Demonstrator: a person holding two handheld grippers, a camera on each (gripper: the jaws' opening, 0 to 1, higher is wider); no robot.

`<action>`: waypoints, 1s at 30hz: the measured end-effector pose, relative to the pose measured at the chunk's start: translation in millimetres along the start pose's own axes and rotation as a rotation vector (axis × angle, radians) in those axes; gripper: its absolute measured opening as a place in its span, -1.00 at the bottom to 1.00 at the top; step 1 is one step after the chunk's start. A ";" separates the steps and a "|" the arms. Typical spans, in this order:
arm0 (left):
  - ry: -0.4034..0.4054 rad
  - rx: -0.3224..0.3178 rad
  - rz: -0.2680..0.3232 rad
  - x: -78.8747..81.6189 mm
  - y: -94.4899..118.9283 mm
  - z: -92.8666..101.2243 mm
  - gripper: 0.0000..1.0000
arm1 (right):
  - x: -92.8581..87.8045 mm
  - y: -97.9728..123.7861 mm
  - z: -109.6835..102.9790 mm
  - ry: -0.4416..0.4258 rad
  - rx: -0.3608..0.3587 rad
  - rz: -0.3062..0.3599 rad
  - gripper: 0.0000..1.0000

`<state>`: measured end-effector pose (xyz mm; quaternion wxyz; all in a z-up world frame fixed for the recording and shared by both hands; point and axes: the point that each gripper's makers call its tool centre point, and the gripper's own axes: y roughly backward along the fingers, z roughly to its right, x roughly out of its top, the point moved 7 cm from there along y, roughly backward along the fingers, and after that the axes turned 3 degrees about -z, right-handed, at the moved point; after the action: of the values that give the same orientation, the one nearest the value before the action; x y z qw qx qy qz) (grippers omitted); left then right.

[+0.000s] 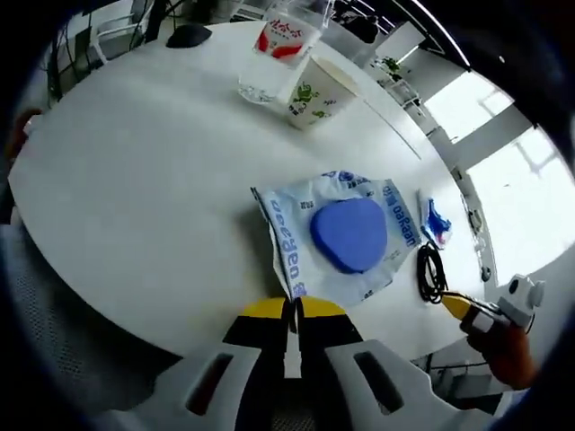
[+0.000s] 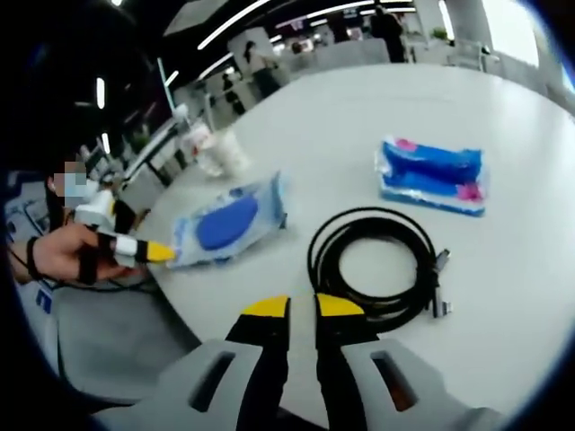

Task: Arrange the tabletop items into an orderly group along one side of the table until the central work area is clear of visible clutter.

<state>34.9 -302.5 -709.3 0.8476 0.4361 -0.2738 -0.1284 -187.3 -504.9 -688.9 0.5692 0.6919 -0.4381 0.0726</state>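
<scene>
A pale wipes pack with a blue oval lid (image 1: 349, 235) (image 2: 229, 220) lies near the edge of the white round table (image 1: 144, 180). My left gripper (image 1: 292, 308) is shut on the pack's near corner. In the right gripper view the left gripper (image 2: 154, 252) comes in from the left, its yellow tip at the pack's edge. A coiled black cable (image 2: 373, 260) (image 1: 431, 269) lies just ahead of my right gripper (image 2: 302, 306), whose jaws are shut with nothing between them. In the left gripper view the right gripper (image 1: 460, 305) is at the cable's end. Beyond the cable lies a small blue packet (image 2: 431, 175) (image 1: 436, 220).
A printed paper cup (image 1: 319, 94) and a clear plastic cup (image 1: 278, 49) stand together on the far side, also seen as cups (image 2: 216, 153). A black mouse (image 1: 189, 36) lies beyond them. A hand (image 2: 63, 251) holds the left gripper. Desks and people are behind the table.
</scene>
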 end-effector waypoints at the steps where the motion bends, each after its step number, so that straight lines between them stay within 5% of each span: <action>1: -0.019 0.012 0.000 1.4 1.4 -3.0 -1.00 | -0.1 -0.1 -1.3 0.004 0.003 -0.003 -0.83; 7: -0.085 0.068 0.012 14.8 13.8 -27.7 -0.98 | 2.4 -2.7 -8.6 0.020 0.018 -0.012 -0.80; 13: 0.019 0.077 0.064 27.3 26.8 -53.3 -0.89 | 7.9 -11.1 -23.4 0.031 0.041 -0.018 -0.76; 30: -0.041 0.000 0.086 16.2 37.9 -48.7 -0.75 | 29.5 -53.3 -67.0 0.034 0.114 -0.050 -0.61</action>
<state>75.4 -255.1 -695.8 0.8464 0.4213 -0.3097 -0.1007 -106.0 -464.9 -687.0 0.5378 0.7327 -0.4061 0.0952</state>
